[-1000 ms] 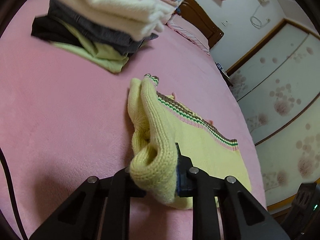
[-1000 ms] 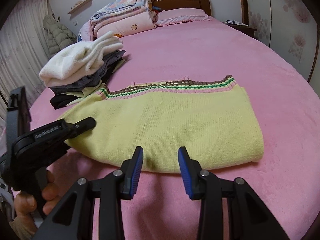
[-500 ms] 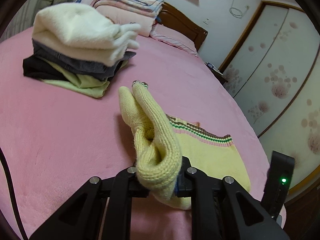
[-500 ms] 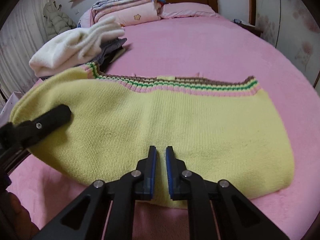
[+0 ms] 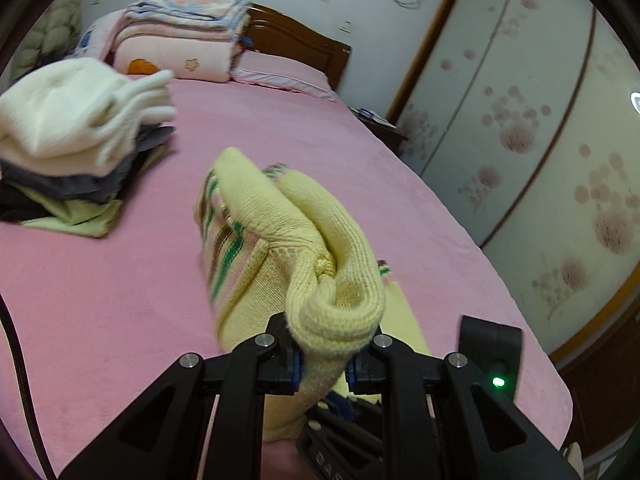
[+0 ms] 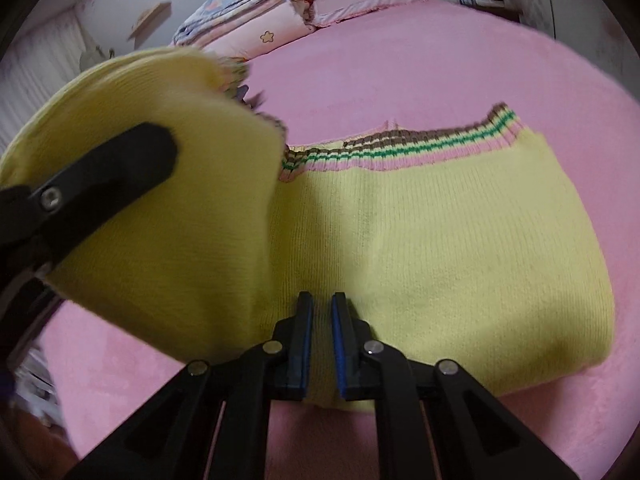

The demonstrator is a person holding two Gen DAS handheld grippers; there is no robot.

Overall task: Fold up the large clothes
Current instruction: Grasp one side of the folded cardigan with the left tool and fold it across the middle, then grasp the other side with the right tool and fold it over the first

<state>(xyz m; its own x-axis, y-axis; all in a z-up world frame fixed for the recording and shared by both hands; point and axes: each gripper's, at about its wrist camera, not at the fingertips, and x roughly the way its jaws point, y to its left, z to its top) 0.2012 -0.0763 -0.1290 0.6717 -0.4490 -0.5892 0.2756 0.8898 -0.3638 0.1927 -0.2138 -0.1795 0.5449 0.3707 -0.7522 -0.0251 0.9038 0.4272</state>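
A yellow knit sweater (image 6: 420,240) with a pink, green and brown striped hem lies on the pink bed (image 6: 400,72). My left gripper (image 5: 322,356) is shut on a bunched end of the sweater (image 5: 320,280) and holds it lifted above the bed. In the right wrist view that lifted end (image 6: 160,200) hangs over the left half of the sweater, with the left gripper's finger (image 6: 100,176) across it. My right gripper (image 6: 321,320) rests on the sweater's near edge at its middle, with the jaws nearly closed and a narrow gap between them.
A stack of folded clothes (image 5: 76,128), white on top, sits on the bed at the left. Folded quilts (image 5: 180,36) and a pillow (image 5: 280,76) lie by the wooden headboard. Wardrobe doors (image 5: 520,120) stand along the right side.
My left gripper has lifted its end of the sweater and carried it over toward the right. My right gripper has closed from open and moved onto the sweater's near edge.
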